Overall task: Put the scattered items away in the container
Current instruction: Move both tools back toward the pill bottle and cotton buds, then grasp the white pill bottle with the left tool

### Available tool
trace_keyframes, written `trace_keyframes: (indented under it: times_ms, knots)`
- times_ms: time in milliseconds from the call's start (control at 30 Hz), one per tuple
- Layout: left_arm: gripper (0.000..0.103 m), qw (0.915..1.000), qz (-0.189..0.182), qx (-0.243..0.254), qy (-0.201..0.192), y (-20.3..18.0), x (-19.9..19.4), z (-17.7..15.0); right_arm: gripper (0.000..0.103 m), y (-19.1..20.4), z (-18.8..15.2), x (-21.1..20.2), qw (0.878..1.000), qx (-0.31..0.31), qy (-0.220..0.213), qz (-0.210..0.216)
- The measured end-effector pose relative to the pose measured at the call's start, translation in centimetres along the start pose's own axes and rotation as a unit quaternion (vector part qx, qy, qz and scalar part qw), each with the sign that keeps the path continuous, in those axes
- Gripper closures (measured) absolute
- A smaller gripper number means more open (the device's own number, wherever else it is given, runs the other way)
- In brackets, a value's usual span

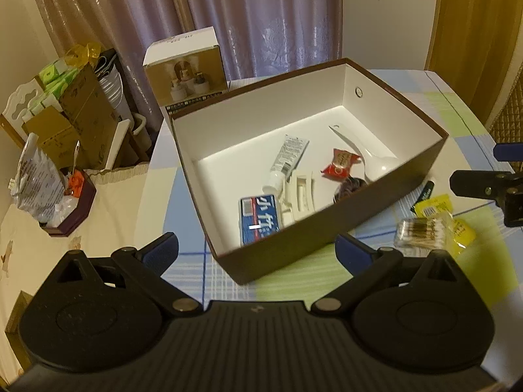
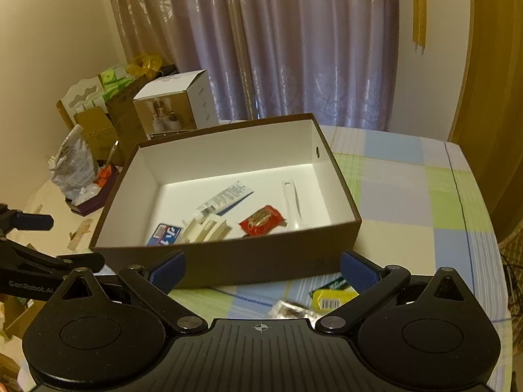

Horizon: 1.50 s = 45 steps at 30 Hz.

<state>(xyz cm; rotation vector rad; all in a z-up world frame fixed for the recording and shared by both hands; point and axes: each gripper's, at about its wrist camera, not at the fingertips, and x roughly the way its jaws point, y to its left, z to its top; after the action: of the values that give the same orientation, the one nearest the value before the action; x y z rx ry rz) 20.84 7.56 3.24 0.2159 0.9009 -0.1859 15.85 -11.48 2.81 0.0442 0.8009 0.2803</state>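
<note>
Your left hand-held gripper (image 1: 257, 251) and right hand-held gripper (image 2: 263, 269): jaws apart, both empty. Box (image 1: 327, 219) holds one blue pack (image 1: 260, 217), one tube (image 1: 286, 160), one white clip (image 1: 302, 194), one red wrapper (image 1: 340, 163), one spoon (image 1: 369, 160). Right of box: one swab pack (image 1: 421, 233), one yellow packet (image 1: 434, 207), on checked bench (image 1: 294, 271). Curtains (image 1: 261, 19) behind.

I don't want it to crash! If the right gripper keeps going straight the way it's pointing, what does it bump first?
Probably the brown box. The right gripper is open and aimed at the box's near wall, which fills the gap between its fingers. Depth is hard to judge here.
</note>
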Motion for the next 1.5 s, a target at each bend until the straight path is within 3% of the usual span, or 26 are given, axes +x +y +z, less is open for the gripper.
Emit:
trace_keyframes:
  times_ms: [467,867,1200,1500]
  knots:
    - [0.002,0.9992,-0.031,0.0,0.027,-3.4,-1.0,-4.3,0.0,-0.9,-3.7,-3.5,1.0,0.009,0.011,-0.009]
    - [0.001,0.997,-0.057,0.017,0.049,-6.7,-0.5,-6.8,0.0,-5.0,-8.9,-4.1,0.997,0.046,0.058,-0.03]
    - [0.001,0.9933,-0.074,0.052,0.073,-9.3,1.5,-8.5,0.0,-9.6,-13.5,-4.2,0.986,0.126,0.107,-0.038]
    - [0.001,0.9857,-0.107,0.11,0.07,-12.7,3.1,-8.8,0.0,-12.0,-15.7,-4.0,0.981,0.152,0.104,-0.065]
